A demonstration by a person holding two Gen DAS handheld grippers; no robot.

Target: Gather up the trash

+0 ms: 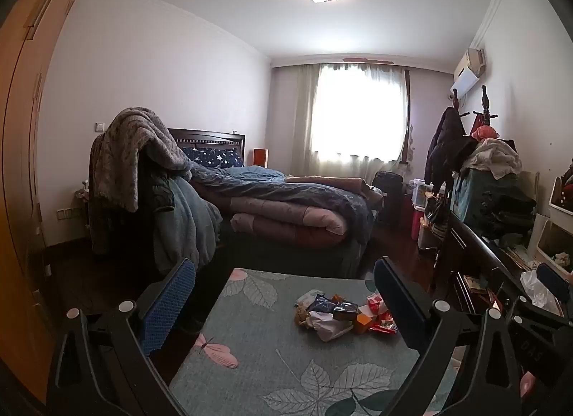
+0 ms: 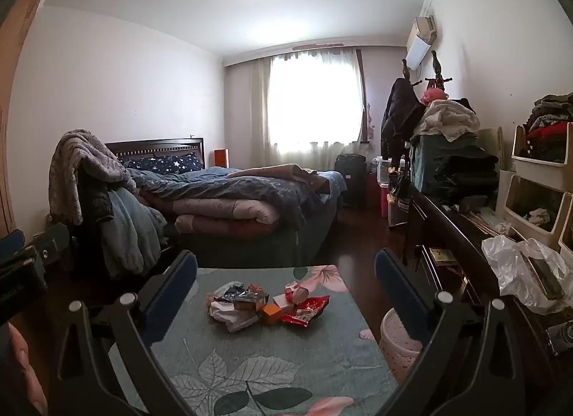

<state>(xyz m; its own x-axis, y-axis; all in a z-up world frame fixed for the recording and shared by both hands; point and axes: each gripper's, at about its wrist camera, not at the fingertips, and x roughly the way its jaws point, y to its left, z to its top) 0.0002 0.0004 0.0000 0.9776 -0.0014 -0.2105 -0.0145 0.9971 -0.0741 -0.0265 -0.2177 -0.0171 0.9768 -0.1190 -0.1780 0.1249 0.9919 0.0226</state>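
Both tools stand wide apart and hold nothing. The left tool (image 1: 284, 285) has black angular arms with round pale rivets, and its fingers (image 1: 168, 305) carry blue pads with a fine dimpled grain; the right tool (image 2: 286, 274) is built the same. Ahead of and between the fingers of each lies the trash (image 2: 265, 306), a loose heap on the tabletop (image 1: 272, 355): crinkled white paper, a dark glossy foil wrapper, a small orange box with square edges, and shiny red wrappers with a printed pattern. In the left view the heap sits nearer the right finger; in the right view it lies closer to the middle. The tabletop is covered by a smooth grey-green cloth printed with large veined leaves and pink petals. Just beyond the right tool's right finger, below the tabletop edge, stands a round pink bin (image 2: 397, 340) with a speckled wall. Further right, a crumpled translucent plastic bag (image 2: 515, 272) rests on a dark wooden dresser (image 2: 462, 233). Well ahead is a bed (image 1: 286, 201) piled with folded padded quilts, and a nubby grey blanket (image 1: 132, 154) hangs in soft folds over something near the left tool.
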